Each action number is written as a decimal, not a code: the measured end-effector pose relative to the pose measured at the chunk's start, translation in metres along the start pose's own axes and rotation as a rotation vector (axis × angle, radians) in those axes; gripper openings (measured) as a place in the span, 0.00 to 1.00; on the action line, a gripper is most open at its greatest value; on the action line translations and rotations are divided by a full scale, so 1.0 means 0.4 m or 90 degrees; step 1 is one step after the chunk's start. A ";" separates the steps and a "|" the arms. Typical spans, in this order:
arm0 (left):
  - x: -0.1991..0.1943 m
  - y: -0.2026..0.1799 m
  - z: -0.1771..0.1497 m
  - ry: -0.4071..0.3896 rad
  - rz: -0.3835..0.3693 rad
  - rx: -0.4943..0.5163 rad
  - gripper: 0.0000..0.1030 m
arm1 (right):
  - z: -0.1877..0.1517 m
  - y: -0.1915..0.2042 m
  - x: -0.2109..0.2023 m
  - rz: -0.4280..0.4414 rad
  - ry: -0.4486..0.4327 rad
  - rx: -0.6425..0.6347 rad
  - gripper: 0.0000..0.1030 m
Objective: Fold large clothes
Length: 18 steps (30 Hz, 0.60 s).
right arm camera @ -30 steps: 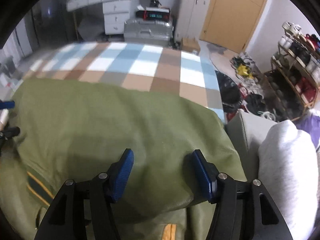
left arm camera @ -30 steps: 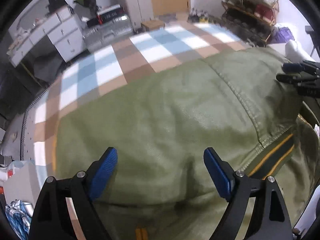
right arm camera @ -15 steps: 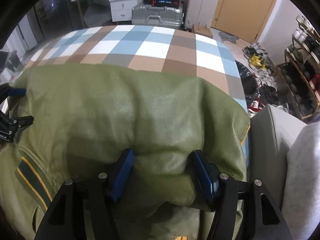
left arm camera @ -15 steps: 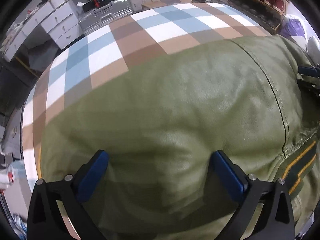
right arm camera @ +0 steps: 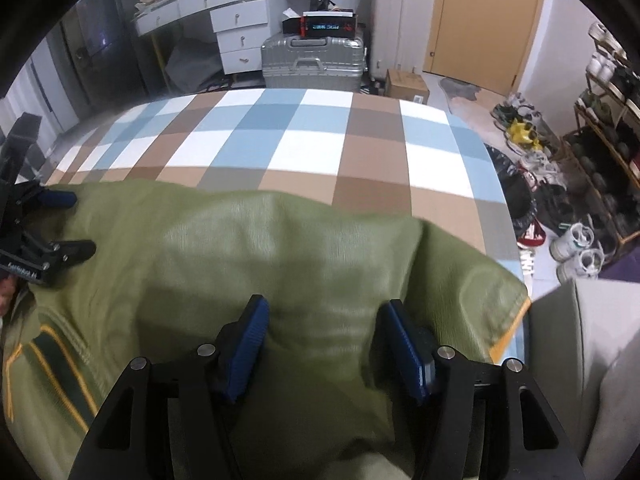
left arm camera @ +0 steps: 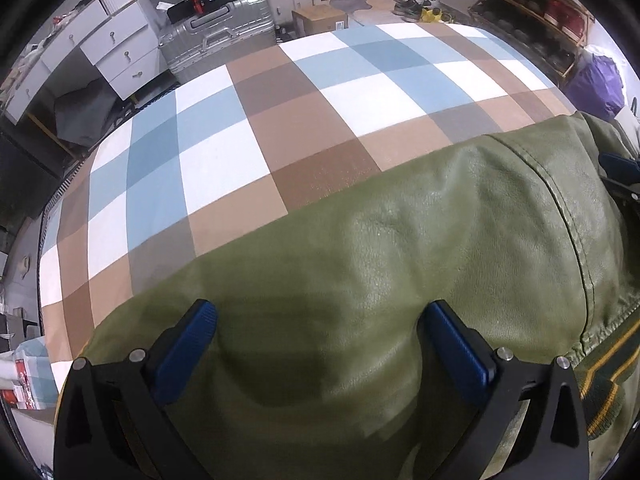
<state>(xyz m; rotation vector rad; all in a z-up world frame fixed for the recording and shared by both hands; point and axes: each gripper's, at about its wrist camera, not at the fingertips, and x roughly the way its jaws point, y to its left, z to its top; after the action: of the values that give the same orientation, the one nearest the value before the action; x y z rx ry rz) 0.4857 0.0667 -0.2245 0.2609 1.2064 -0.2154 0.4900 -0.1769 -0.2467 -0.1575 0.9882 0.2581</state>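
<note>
Olive jacket point(left arm camera: 420, 248) spread on the checked bedspread point(left arm camera: 248, 128) — left gripper point(left arm camera: 320, 340) wide apart above it, right gripper point(right arm camera: 324, 344) seemingly clamping a fold — its contact blurred.

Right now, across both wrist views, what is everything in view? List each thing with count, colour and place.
leather-look jacket: one, olive green, spread on the bed, under both grippers
striped rib cuff: one, dark green and yellow, jacket's lower left in the right view
checked bedcover: one, blue, white and brown, beyond the jacket
hard suitcase: one, silver, on the floor past the bed
drawer desk: one, white, left of the suitcase
cardboard box: one, brown, by the door
shoes: several, mostly white, on the floor at right
left gripper: black, blue pads, wide open
right gripper: black, blue pads, jacket bunched between
</note>
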 end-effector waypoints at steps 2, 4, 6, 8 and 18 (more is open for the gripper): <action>-0.012 -0.002 -0.023 0.000 0.002 -0.011 0.99 | -0.004 -0.003 -0.004 0.003 0.010 0.001 0.59; -0.037 -0.017 -0.073 0.002 0.011 -0.014 0.99 | -0.027 -0.001 -0.026 0.002 0.032 -0.019 0.59; -0.061 -0.037 -0.121 0.004 0.007 -0.002 0.99 | -0.068 -0.003 -0.057 -0.008 0.044 -0.038 0.59; -0.085 -0.048 -0.165 0.016 -0.002 0.010 0.99 | -0.112 -0.004 -0.086 -0.013 0.061 -0.059 0.59; -0.284 0.221 -0.224 -0.093 0.003 -0.178 0.95 | -0.048 -0.139 -0.230 -0.041 -0.045 0.057 0.76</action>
<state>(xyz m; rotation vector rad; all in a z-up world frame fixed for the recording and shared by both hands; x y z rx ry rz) 0.3935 0.1814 -0.1402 0.0032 1.0763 -0.0580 0.4425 -0.2482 -0.1792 -0.0983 0.9214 0.1595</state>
